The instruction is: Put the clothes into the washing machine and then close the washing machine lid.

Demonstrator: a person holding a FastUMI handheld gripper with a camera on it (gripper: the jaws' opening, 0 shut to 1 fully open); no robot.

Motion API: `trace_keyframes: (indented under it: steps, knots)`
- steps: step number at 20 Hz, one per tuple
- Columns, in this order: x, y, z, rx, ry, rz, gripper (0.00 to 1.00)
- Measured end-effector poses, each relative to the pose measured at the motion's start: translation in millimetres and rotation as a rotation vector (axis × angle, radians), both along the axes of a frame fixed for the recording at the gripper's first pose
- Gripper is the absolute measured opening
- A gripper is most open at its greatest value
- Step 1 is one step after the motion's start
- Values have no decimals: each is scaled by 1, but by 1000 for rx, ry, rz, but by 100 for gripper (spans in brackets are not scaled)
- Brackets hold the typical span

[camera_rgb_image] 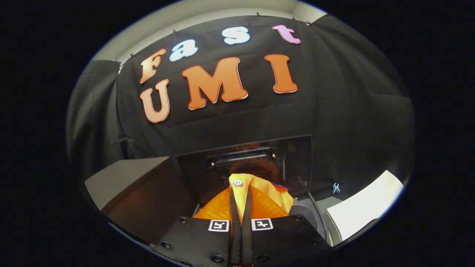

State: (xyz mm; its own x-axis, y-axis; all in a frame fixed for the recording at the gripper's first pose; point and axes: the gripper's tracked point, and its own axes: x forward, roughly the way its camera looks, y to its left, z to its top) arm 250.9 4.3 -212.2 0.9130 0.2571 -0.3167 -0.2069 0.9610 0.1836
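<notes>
Gripper view. Gripper [240, 196]: fingers pressed together, pinching an orange garment [259, 202] between them; its fold stands past the tips. Washer [315, 218]: just ahead and below, lid [293, 155] raised upright beyond the tips. Judged next: lower cloth forward into the opening.

A staged recording booth, not a lived-in home: black cloth wall [352, 122] pinned up along a pale ceiling edge. Laundry corner mocked up inside it, with a top-loading washing machine [315, 218], its dark lid [297, 155] raised, beside a plain brown box [148, 200].
</notes>
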Motion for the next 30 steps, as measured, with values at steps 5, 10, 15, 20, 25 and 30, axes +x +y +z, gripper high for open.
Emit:
trace_keyframes:
  steps: [5, 10, 15, 20, 25, 30]
  knots:
    - [28, 6, -55, 37, 105, -14, 8]
    - [23, 16, -83, 8, 118, -19, 8]
    - [21, 8, -144, -41, 233, -76, 8]
    - [31, 16, -153, 2, 248, -72, 8]
    - [27, 20, -153, -22, 239, -44, 58]
    - [10, 11, -166, -14, 279, -71, 98]
